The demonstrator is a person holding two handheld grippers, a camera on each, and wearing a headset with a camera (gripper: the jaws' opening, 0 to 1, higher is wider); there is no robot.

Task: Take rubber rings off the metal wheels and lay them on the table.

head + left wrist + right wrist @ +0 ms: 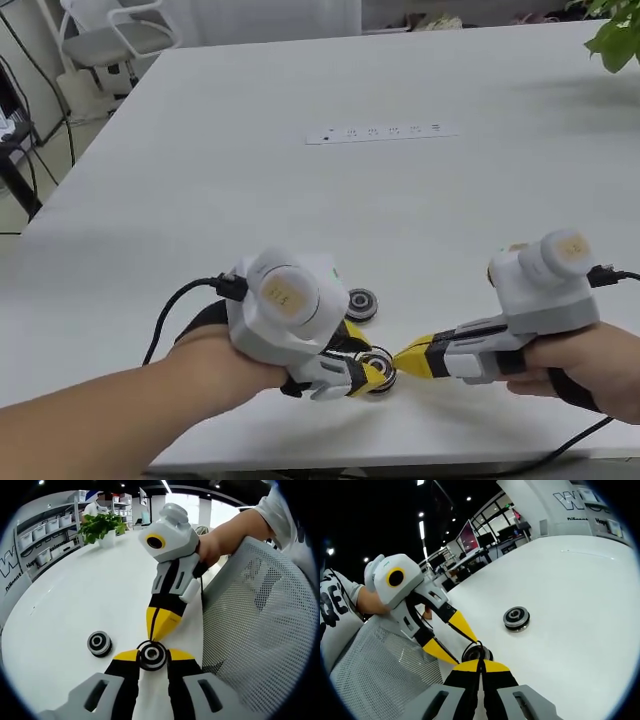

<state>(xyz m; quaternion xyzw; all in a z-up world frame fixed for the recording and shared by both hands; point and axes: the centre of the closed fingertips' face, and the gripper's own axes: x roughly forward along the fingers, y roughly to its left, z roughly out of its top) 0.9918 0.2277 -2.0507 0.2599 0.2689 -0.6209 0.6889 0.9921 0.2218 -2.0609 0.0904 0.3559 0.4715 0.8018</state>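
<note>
My left gripper (154, 656) clamps a metal wheel (153, 653) between its yellow-tipped jaws, close to the front edge of the white table (300, 200). My right gripper (154, 636) meets it head-on, jaws pressed together, tips touching the thin rubber ring (141, 646) at the wheel's rim. Whether they grip it I cannot tell. Just beyond the left gripper a second wheel (99, 643) lies flat. Far past both sits a power strip (380, 132).
</note>
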